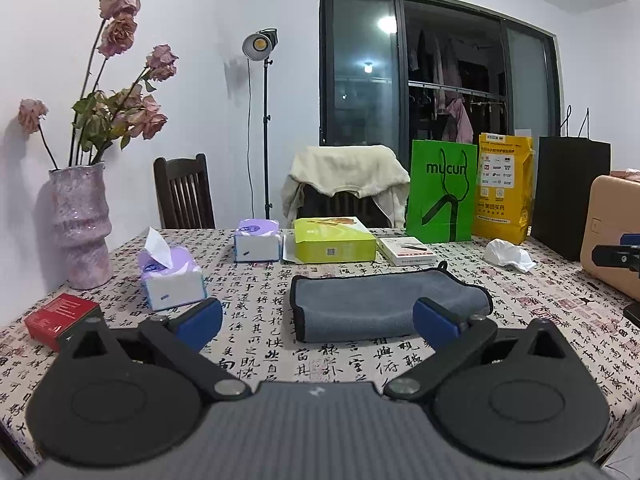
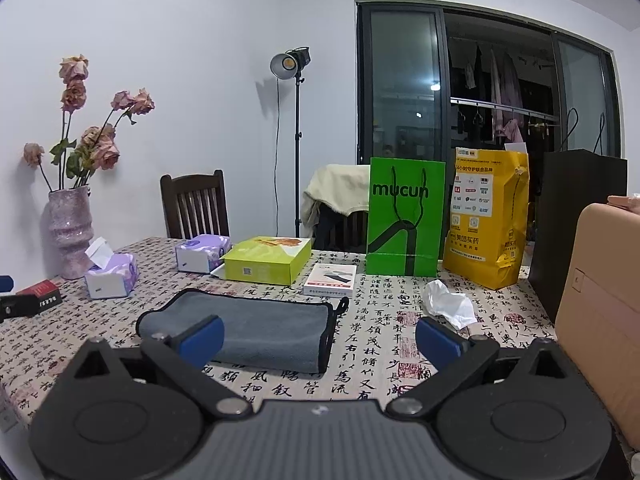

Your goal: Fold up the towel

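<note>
A grey towel (image 1: pixel 372 304) with black trim lies folded into a compact rectangle on the patterned tablecloth (image 1: pixel 260 356), a black hanging loop at its far right corner. It also shows in the right wrist view (image 2: pixel 260 328), left of centre. My left gripper (image 1: pixel 318 322) is open and empty, hovering just in front of the towel with its blue pads apart. My right gripper (image 2: pixel 318 340) is open and empty, in front of the towel's right end. Neither touches the towel.
Behind the towel stand two tissue boxes (image 1: pixel 172 280), a lime-green box (image 1: pixel 334 240), a small white box (image 1: pixel 408 251), a green bag (image 1: pixel 442 192), a yellow bag (image 1: pixel 505 188) and a black bag (image 1: pixel 572 196). A crumpled tissue (image 2: pixel 448 304), a vase (image 1: pixel 80 224), a red box (image 1: pixel 60 320) and a tan case (image 2: pixel 600 304) flank the towel.
</note>
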`<state>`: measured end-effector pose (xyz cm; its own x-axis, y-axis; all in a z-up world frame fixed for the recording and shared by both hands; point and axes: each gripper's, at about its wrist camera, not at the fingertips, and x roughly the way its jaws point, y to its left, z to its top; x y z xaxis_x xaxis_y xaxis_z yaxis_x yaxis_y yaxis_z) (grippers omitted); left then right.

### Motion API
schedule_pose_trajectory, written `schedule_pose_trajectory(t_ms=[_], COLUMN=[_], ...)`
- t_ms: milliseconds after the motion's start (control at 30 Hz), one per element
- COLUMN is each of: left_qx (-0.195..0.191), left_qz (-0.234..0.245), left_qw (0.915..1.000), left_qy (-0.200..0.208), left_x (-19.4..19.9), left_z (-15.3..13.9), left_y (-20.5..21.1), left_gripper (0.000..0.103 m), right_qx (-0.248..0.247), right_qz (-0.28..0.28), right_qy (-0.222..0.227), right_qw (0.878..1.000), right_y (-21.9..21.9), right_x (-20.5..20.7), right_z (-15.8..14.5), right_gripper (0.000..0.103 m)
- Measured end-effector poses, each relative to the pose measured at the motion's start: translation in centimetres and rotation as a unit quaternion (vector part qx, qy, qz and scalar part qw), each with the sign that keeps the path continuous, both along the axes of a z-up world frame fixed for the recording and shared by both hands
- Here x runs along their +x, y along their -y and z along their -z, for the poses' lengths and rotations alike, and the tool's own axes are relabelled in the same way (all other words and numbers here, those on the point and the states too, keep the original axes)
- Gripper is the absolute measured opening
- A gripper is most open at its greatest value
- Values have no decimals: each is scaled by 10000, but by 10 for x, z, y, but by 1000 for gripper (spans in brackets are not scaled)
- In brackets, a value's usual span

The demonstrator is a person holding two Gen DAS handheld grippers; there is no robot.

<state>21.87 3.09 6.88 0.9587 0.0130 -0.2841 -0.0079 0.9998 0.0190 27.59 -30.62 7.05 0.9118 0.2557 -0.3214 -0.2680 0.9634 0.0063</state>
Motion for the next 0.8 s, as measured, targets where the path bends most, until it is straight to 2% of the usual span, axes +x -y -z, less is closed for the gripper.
schedule_pose_trajectory(t_ms=[367,800], left_qx=[46,149], left_qz=[-1,-33], left_qw=[9998,9985], left_qy=[213,517], left_x=[-40,-99], left_z=[7,21], left_y=[10,21], left_gripper=[103,103], right_qx=[-77,54], right_qz=[-121,-267], right_qy=[285,344], right_qw=[9995,9990], right_y=[-4,-7], right_x=[-39,-84], right_z=[4,26], right_gripper=[103,103])
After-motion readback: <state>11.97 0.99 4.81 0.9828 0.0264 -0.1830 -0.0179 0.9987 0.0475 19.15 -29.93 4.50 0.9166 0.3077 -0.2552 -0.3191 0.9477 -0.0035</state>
